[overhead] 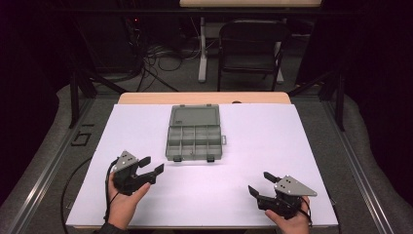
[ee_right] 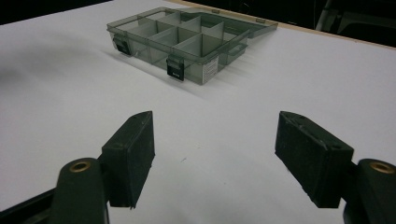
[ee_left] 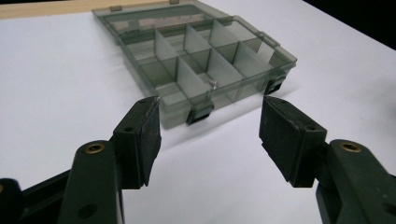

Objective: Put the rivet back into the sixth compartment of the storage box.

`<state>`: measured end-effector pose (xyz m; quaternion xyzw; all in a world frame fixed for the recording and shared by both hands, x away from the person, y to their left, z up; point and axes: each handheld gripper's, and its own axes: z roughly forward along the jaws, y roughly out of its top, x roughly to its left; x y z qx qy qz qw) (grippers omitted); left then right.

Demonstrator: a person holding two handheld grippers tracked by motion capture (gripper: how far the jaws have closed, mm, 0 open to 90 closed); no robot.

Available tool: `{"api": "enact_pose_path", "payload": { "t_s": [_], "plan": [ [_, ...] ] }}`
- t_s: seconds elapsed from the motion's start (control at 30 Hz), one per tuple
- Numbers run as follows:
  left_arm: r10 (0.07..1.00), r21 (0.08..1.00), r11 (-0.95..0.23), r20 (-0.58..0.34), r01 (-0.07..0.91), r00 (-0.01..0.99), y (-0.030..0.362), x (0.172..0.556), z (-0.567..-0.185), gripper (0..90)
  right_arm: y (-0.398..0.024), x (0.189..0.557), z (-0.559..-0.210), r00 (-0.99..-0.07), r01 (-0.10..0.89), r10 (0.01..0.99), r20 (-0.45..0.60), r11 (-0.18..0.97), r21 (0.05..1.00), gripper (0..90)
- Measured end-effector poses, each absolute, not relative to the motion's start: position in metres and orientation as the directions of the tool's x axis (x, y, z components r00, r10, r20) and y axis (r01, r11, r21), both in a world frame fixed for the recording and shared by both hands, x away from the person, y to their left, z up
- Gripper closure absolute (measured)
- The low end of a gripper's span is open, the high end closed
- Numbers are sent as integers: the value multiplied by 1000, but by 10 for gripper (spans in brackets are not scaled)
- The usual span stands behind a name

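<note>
Matte black gripper (ee_left: 210,123) pads apart; translucent grey compartment box (ee_left: 196,60) beyond.

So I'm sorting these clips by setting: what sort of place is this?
Probably a lab or recording studio, not a home. A white sheet covers the table inside a dark metal frame, black curtains hang around, cables trail on the floor behind, and only a compartment box is laid out.
</note>
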<state>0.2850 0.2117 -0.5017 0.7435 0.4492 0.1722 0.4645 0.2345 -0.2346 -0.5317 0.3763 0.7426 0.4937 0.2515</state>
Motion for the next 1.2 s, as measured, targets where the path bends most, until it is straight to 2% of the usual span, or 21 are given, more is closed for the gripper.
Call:
{"api": "enact_pose_path", "payload": {
  "t_s": [0.57, 0.8, 1.2],
  "plan": [
    [855, 814, -146, -181, 562, 486, 246, 258, -527, 388, -232, 235, -534, -593, 324, 805, 2, 237, 916, 283],
    [866, 817, -163, -151, 553, 477, 254, 252, -533, 390, -232, 236, -535, -589, 334, 808, 5, 238, 912, 283],
    [878, 803, -149, -161, 577, 451, 261, 257, -542, 380, -234, 241, -538, -586, 355, 810, 22, 232, 906, 276]
  ]
}}
